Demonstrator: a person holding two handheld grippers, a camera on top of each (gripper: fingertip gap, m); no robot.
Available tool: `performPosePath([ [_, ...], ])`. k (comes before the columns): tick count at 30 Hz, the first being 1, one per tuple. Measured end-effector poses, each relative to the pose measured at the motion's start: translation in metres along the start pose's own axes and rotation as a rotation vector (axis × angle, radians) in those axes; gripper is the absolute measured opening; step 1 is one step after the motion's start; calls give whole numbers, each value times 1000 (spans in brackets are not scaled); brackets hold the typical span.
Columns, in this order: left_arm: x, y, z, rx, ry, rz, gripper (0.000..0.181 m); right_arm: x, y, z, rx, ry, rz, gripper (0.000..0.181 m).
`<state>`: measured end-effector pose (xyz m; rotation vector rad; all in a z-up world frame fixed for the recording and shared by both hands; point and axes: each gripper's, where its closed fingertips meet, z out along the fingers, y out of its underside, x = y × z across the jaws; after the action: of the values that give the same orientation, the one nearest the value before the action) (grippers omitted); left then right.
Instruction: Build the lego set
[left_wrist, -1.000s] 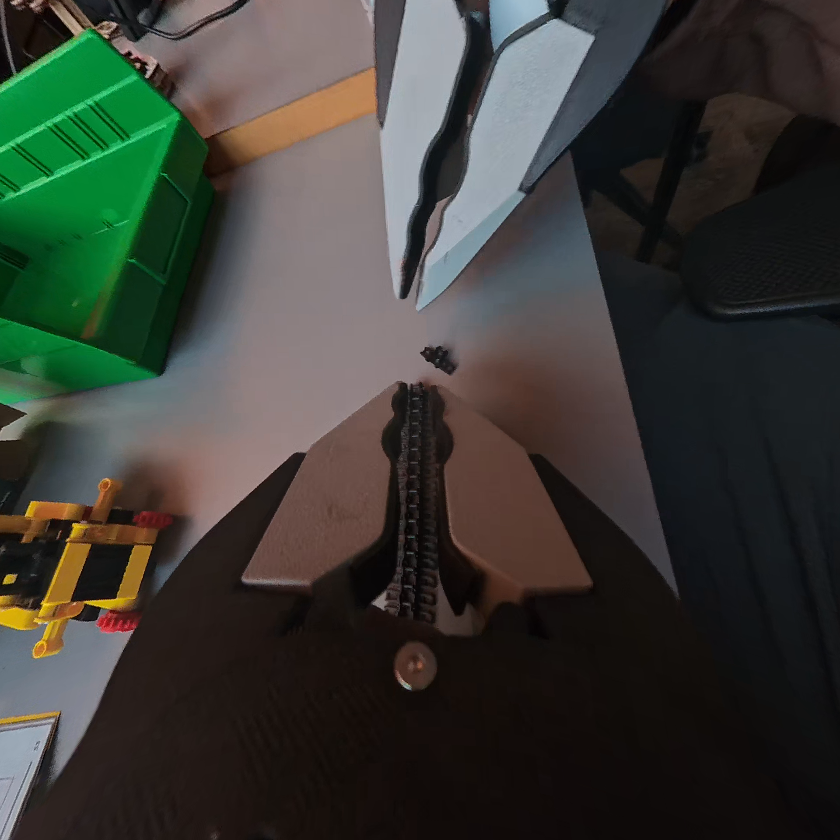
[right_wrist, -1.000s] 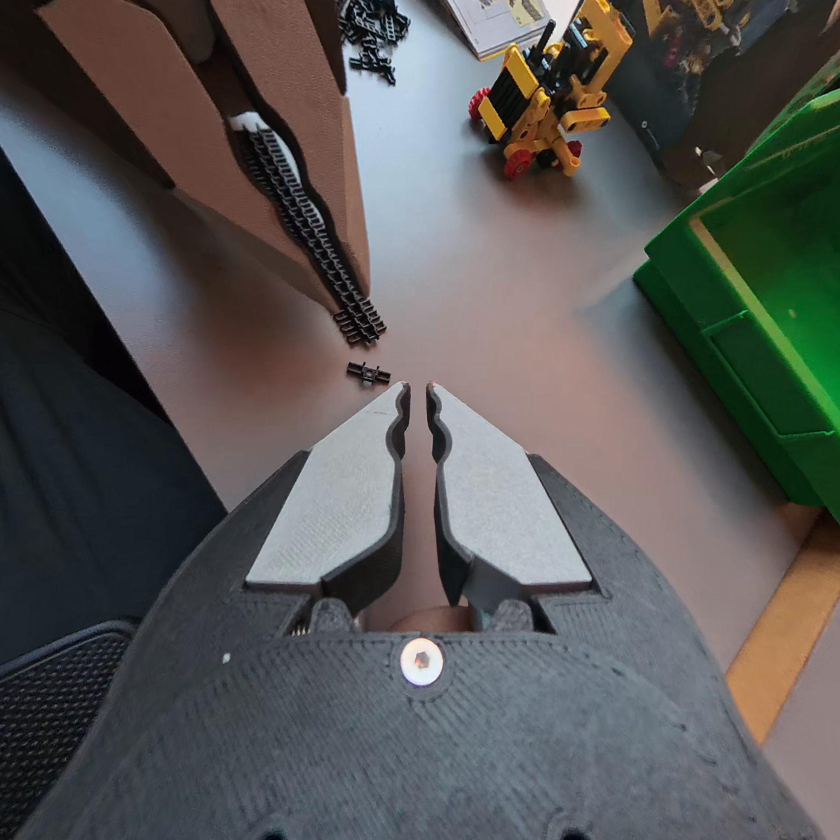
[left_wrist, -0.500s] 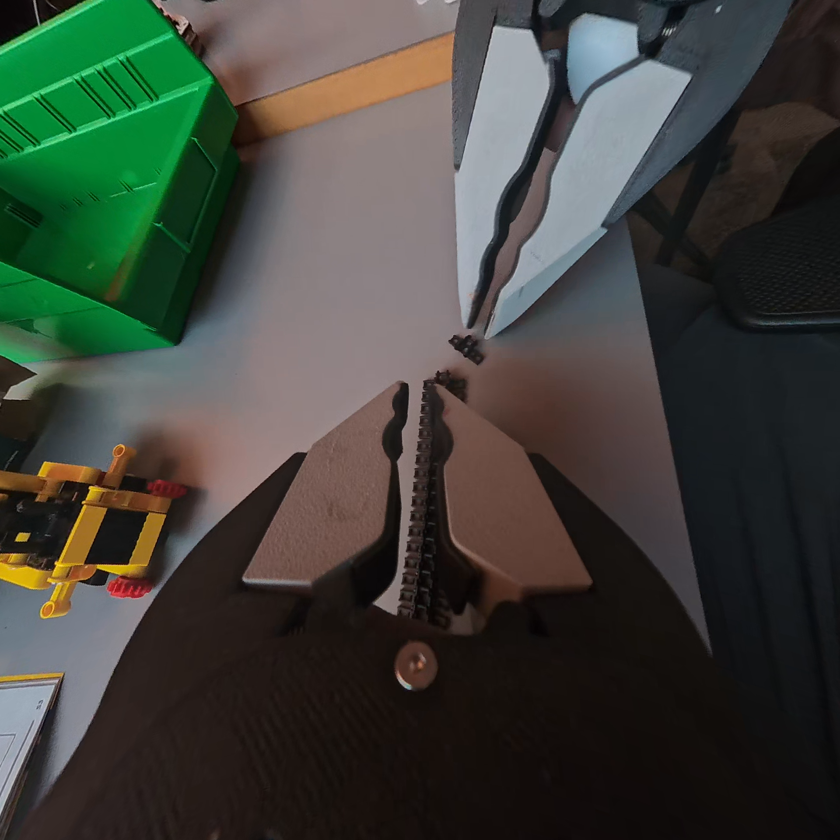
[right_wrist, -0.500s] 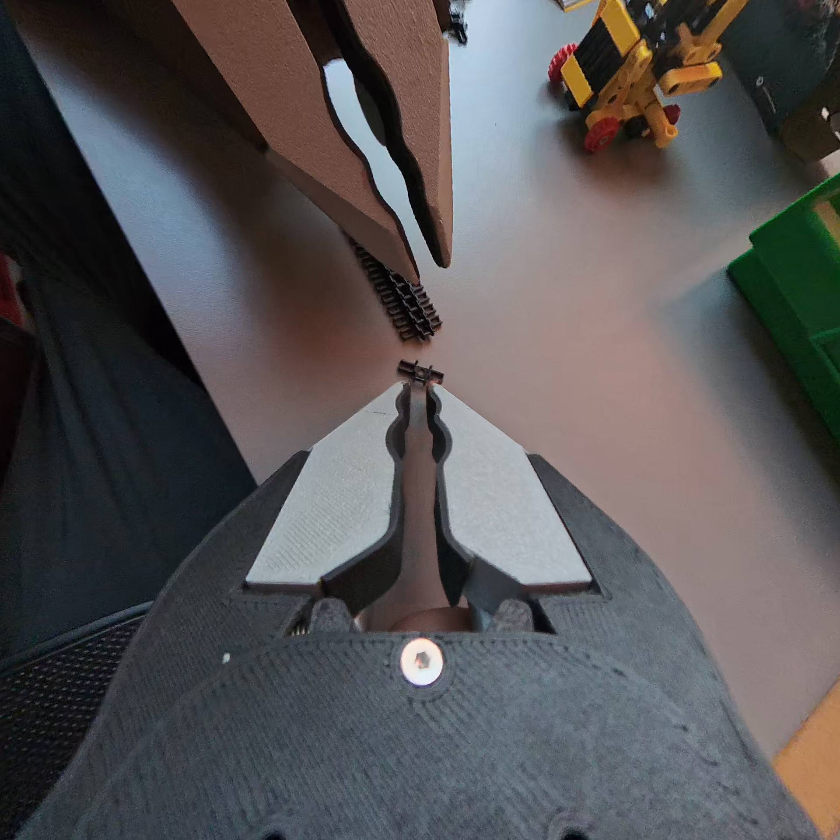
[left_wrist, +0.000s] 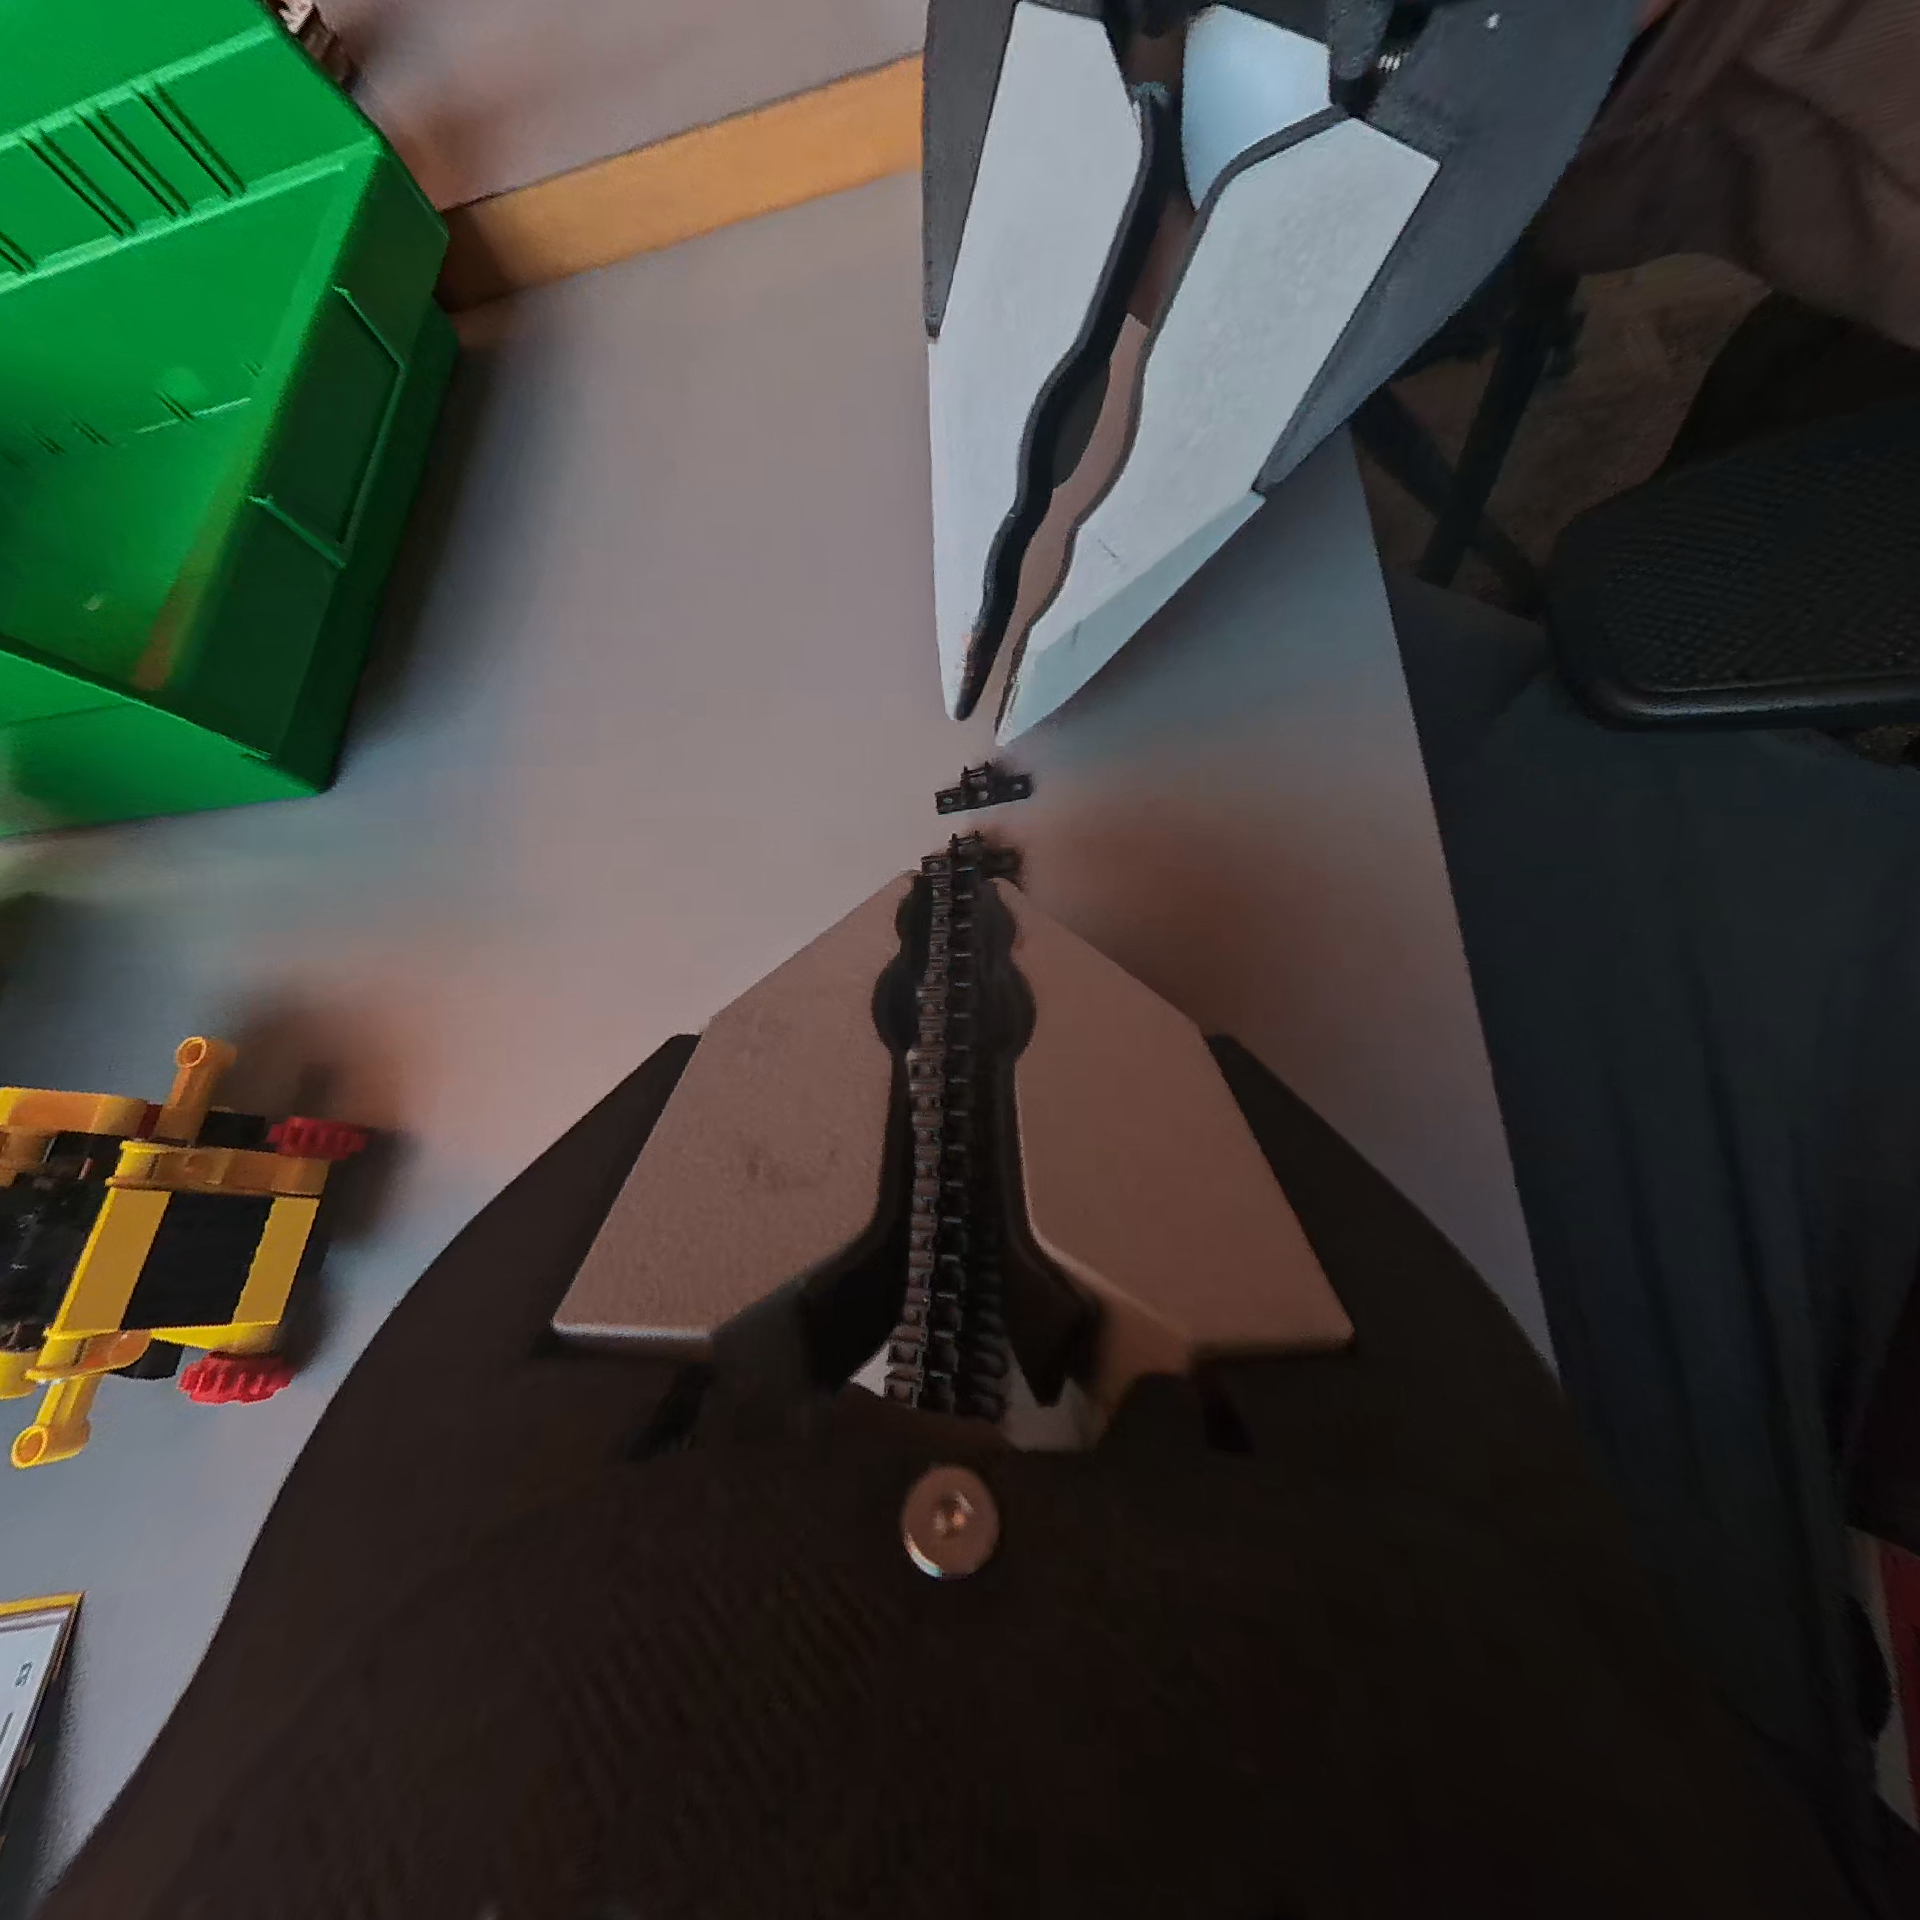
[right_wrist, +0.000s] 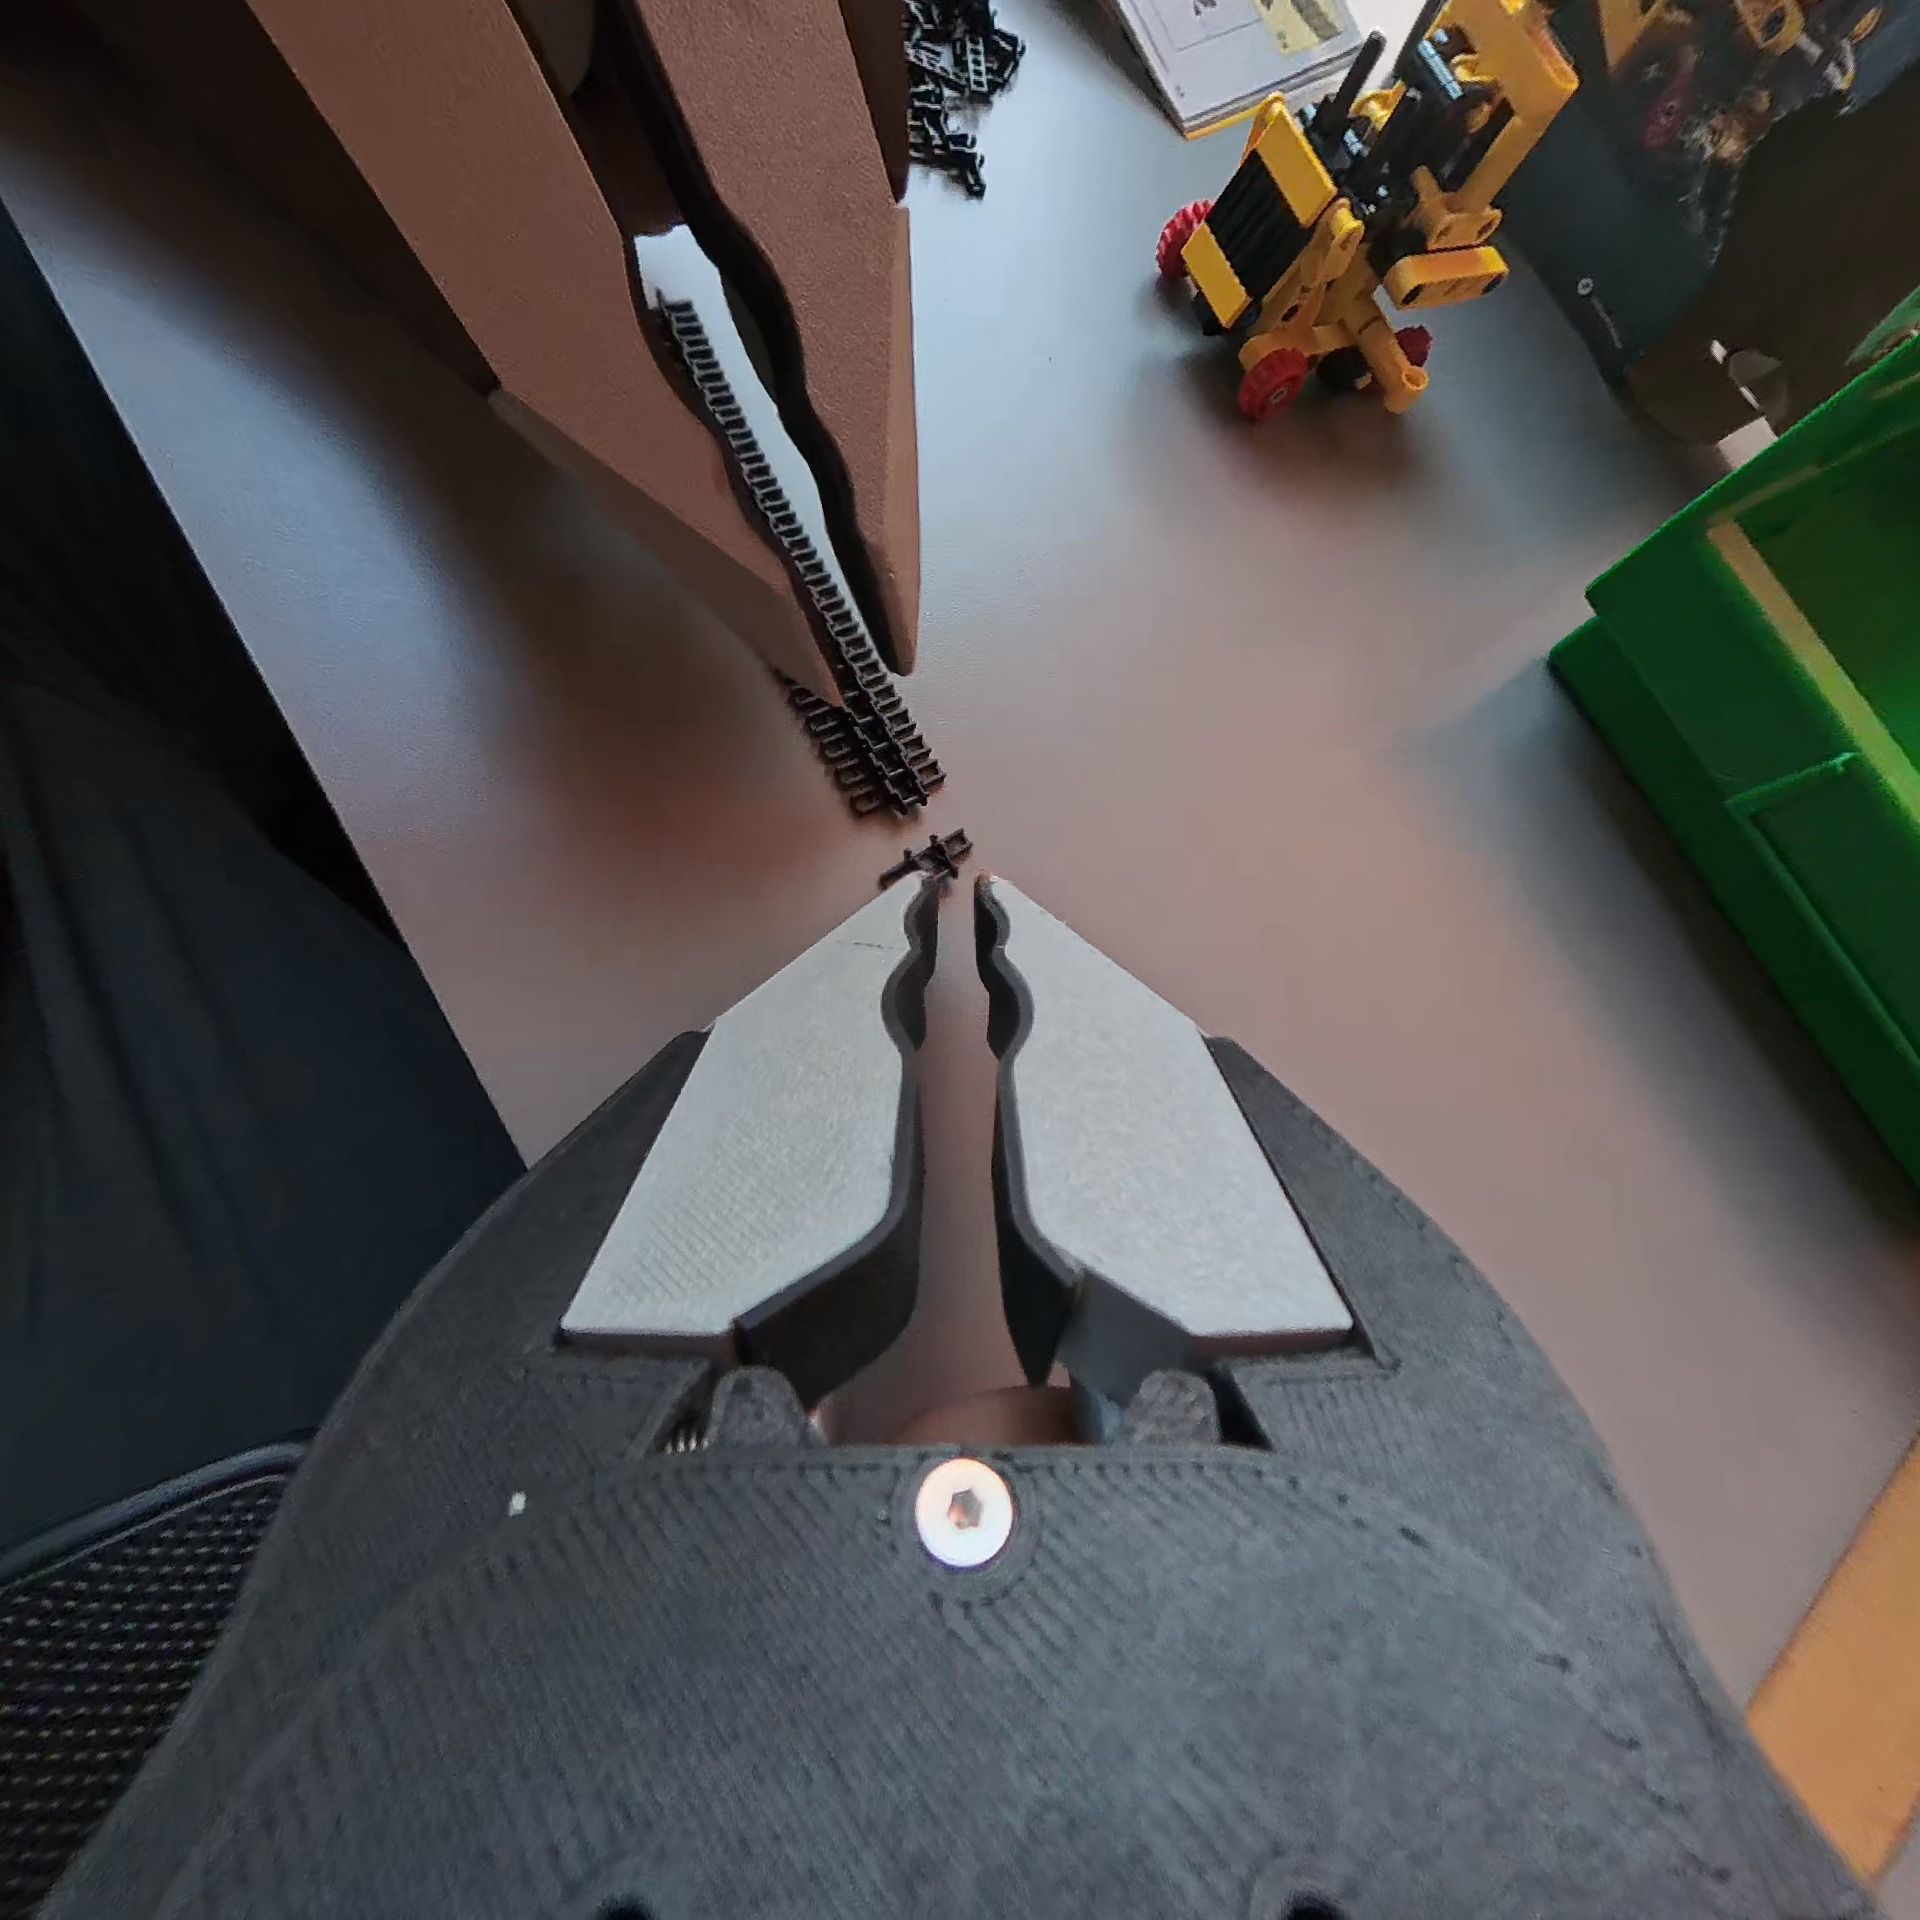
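Near the front edge of a grey table (left_wrist: 644, 582): left gripper (left_wrist: 961, 883) clamped on a long black track chain (left_wrist: 948, 1122), chain running the full length of the slot between the two fingers, its free end poking past the tips and lying on the tabletop. Just beyond that end, apart from it by a small gap: one loose black track link (left_wrist: 982, 787), flat on the table. Right gripper (left_wrist: 985, 717) coming in from the far side, tips just above or at that link, fingers a little apart with bare table showing through the slot, nothing between them.

From the right wrist view: same loose link (right_wrist: 928, 856) just beside the right gripper's (right_wrist: 948, 896) left fingertip, contact hard to judge; chain (right_wrist: 831, 634) hanging out of the left gripper (right_wrist: 883, 665) just past it.

Well off to one side: yellow and black toy vehicle (right_wrist: 1340, 229) with red gears, green plastic bin (left_wrist: 177, 416), pile of spare black links (right_wrist: 951, 94), printed booklet (right_wrist: 1236, 52). Dark mesh chair (left_wrist: 1756, 582) beyond the table edge.
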<state>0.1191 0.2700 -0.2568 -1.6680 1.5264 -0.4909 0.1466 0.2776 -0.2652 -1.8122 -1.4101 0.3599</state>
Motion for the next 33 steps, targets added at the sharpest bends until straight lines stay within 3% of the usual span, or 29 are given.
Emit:
performPosePath([
  [21, 1, 8, 14, -128, 160, -6, 9, 1, 6, 5, 8, -130, -73, 9],
  [33, 2, 2, 15, -115, 203, 1, 9, -4, 6, 7, 14, -206, -97, 7],
])
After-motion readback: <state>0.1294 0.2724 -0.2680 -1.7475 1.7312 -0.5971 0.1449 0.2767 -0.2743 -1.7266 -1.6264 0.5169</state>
